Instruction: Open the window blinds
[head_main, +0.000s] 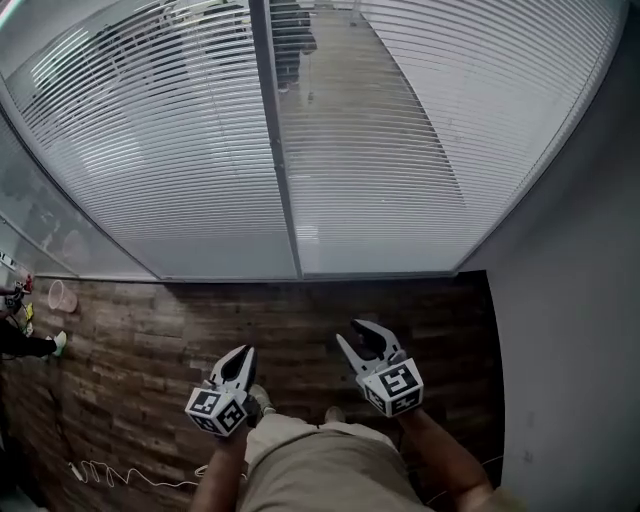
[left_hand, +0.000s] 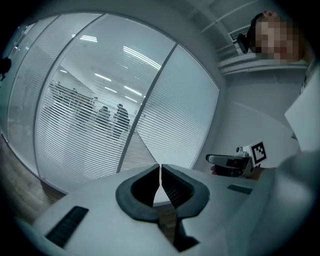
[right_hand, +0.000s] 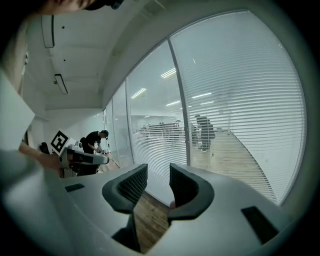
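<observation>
White slatted blinds hang behind a glass wall in two panels, a left one (head_main: 170, 150) and a right one (head_main: 420, 130), with a grey upright frame (head_main: 283, 180) between them. The slats are partly tilted, and figures show dimly through them (left_hand: 112, 117). Both grippers are held low over the floor, well short of the glass. My left gripper (head_main: 245, 352) is shut with nothing in it, its pads meeting (left_hand: 160, 167). My right gripper (head_main: 358, 333) is open, with a clear gap and only floor between its pads (right_hand: 158, 172). Each gripper shows in the other's view, the right gripper (left_hand: 220, 160) and the left gripper (right_hand: 92, 158).
A grey wall (head_main: 570, 330) closes the right side, meeting the glass at a corner. The floor (head_main: 150, 340) is dark wood planks, with a white cable (head_main: 110, 470) lying at lower left. Far to the left a person in black (right_hand: 95, 142) stands by the glass.
</observation>
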